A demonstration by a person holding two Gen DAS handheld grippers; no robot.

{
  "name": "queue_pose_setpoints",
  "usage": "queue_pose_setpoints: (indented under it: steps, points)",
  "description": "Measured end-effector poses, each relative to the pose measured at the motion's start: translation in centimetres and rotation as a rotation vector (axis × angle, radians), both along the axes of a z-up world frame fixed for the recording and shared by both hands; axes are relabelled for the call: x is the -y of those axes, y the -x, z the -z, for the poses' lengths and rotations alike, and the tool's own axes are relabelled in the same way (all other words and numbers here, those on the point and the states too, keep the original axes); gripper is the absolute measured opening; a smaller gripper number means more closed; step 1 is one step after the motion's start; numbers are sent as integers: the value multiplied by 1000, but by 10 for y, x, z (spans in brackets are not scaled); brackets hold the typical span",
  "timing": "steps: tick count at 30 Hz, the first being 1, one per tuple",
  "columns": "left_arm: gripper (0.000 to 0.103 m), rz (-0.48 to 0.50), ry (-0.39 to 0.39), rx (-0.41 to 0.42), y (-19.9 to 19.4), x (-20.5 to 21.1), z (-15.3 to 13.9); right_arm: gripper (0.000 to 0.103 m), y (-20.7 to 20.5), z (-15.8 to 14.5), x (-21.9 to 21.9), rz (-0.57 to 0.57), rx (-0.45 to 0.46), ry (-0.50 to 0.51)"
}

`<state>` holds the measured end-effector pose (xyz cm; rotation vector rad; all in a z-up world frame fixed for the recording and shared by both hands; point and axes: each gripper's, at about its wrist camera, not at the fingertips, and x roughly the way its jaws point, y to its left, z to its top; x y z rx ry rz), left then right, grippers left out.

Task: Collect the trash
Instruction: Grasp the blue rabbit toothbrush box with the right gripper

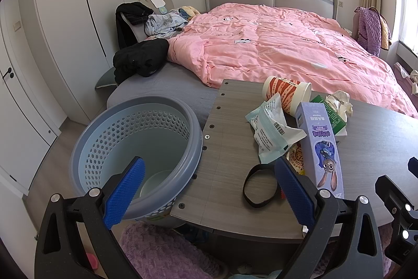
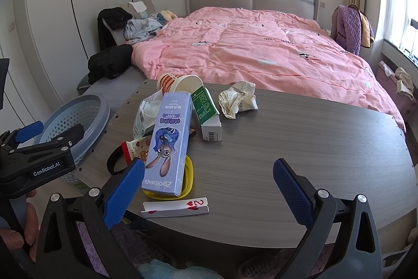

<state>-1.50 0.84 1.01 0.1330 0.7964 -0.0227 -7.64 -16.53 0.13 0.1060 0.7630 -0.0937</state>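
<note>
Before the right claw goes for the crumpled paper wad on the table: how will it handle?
The crumpled paper wad looks light for its size, so a push would likely skid it across the smooth table. Its loose folds suggest it will squash under the claw, not resist. The irregular shape probably won't roll. The right claw is open, wide enough to straddle it.

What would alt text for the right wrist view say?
Open right gripper hovers over a grey wooden table strewn with trash: a purple Zootopia carton, a crumpled white paper, a folded two-of-hearts card. A blue perforated plastic basket sits left.
</note>
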Motion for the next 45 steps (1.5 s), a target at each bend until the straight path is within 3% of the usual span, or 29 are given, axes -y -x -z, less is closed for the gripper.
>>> queue_pose_setpoints:
  steps: [14, 28, 39, 45]
  points:
    - [95, -16, 3, -19, 5, -15, 9, 97, -4, 12, 1, -20, -31, -43]
    - [95, -73, -10, -38, -6, -35, 28, 95, -57, 42, -30, -96, -113, -35]
    - [95, -74, 10, -67, -13, -42, 38, 74, -86, 61, -41, -100, -184, 19]
    - [95, -65, 22, -86, -13, -41, 44, 47, -92, 67, -40, -106, -211, 8]
